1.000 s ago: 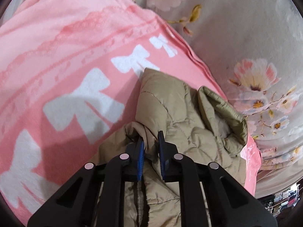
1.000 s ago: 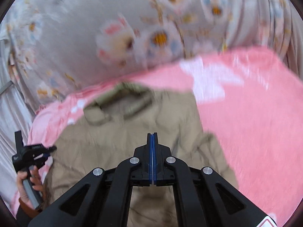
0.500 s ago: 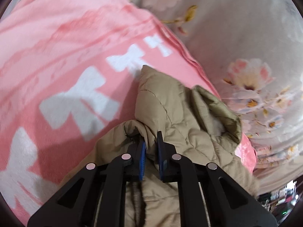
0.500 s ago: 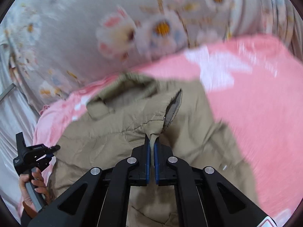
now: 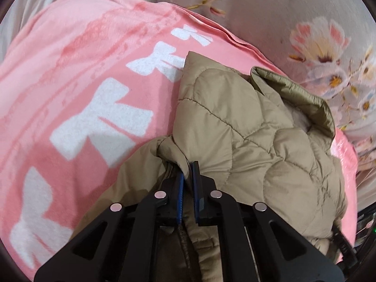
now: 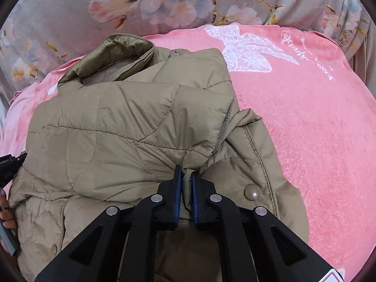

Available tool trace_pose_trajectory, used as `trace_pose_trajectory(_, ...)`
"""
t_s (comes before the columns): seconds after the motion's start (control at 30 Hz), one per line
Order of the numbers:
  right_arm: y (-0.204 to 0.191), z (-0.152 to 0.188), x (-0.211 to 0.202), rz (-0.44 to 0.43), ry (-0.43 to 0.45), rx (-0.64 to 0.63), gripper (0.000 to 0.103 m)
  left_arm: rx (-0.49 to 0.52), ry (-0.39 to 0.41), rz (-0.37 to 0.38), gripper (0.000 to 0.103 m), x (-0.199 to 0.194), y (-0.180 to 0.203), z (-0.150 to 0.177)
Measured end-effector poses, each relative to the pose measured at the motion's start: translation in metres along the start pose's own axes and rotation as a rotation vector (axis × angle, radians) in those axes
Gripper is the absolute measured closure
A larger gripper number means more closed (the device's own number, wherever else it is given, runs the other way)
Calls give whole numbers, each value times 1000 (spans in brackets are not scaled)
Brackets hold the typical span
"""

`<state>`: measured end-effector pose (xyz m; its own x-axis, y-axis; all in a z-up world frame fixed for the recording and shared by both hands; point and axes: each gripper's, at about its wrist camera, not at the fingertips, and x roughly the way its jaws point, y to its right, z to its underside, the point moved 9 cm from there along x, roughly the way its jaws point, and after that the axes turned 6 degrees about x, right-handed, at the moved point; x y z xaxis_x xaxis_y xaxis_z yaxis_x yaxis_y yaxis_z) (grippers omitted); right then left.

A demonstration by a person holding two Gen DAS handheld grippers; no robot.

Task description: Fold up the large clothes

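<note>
A tan quilted jacket (image 5: 249,127) lies on a pink blanket (image 5: 70,70), its collar toward the floral cover. My left gripper (image 5: 187,168) is shut on a bunched fold of the jacket's edge. In the right wrist view the same jacket (image 6: 117,122) fills the middle, with its collar standing open at the far left. My right gripper (image 6: 185,171) is shut on a pinch of the jacket's fabric beside a round snap button (image 6: 251,192). The left gripper's handle (image 6: 8,164) and the hand holding it show at the left edge there.
The pink blanket (image 6: 317,129) with white bow prints spreads to the right of the jacket. A grey floral bed cover (image 6: 164,2) runs behind it and also shows in the left wrist view (image 5: 305,23). Dark clutter sits at the lower right edge (image 5: 366,223).
My right gripper closed on a fold of the jacket and lifted it over the body. My left gripper kept its hold and pulled the edge closer to the collar.
</note>
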<state>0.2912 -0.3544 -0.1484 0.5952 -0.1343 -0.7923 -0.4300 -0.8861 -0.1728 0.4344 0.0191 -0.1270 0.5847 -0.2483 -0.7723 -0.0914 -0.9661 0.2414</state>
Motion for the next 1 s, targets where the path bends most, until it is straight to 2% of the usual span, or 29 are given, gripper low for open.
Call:
trace_pose_trajectory(0.1, 13, 6, -17, -7, 5, 34, 84, 38, -3, -12, 96, -17, -3, 4)
trace_pose_trajectory(0.2, 21, 9, -44, -9, 44, 51, 82, 83, 14, -57, 96, -44, -8, 4)
trace_pose_trajectory(0.3, 4, 3, -68, -32, 106, 16, 82, 114, 83, -88, 96, -77, 1, -9)
trace_pose_trajectory(0.4, -40, -7, -79, -89, 139, -46, 83, 179, 131, -37, 96, -98, 44, -24)
trace_pose_trajectory(0.53, -104, -10, -60, -133, 124, -158, 87, 268, 104, 7, 96, -78, 103, -23)
trace_pose_trajectory(0.63, -127, -2, -36, -131, 85, -201, 91, 299, 48, 14, 96, -48, 125, -9)
trace_pose_trajectory(0.77, -133, 17, -9, -114, 38, -220, 91, 299, -27, -9, 96, -12, 127, 17)
trace_pose_trajectory(1.0, -127, 36, 8, -122, 33, -222, 94, 330, -2, -25, 96, 3, 120, 41)
